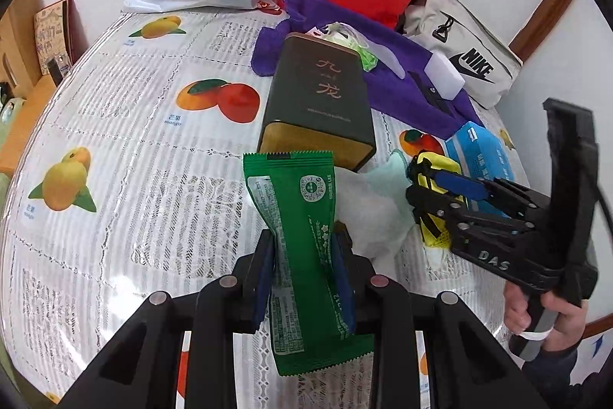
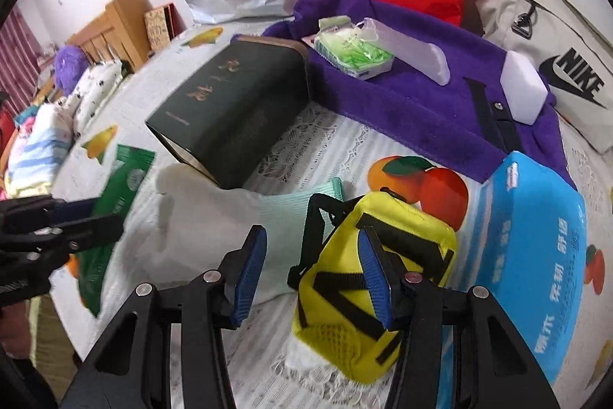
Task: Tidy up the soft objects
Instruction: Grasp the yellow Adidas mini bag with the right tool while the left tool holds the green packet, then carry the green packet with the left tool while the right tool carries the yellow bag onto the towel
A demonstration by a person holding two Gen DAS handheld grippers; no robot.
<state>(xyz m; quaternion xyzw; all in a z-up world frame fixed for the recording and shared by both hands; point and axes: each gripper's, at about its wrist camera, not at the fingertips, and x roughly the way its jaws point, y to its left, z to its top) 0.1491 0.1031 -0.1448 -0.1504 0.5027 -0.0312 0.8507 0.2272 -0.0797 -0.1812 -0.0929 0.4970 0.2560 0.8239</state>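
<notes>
Fruit-print tablecloth (image 1: 126,125) was pretty cluttered, left gripper (image 1: 304,271) clamped on the green packet (image 1: 295,217), while the right gripper (image 2: 312,275) hung open over the yellow pouch (image 2: 379,298), which sat mostly under its right-side finger.

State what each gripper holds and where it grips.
Left gripper clamps the green foil packet across its lower middle. Right gripper holds nothing, open over the yellow pouch.

At lower centre the right gripper (image 2: 312,273) stands with its blue-padded fingers (image 2: 251,273) apart over a yellow pouch (image 2: 406,229) with black straps; a dark green tin (image 2: 237,106) lies above, a blue tissue pack (image 2: 536,255) at right
</notes>
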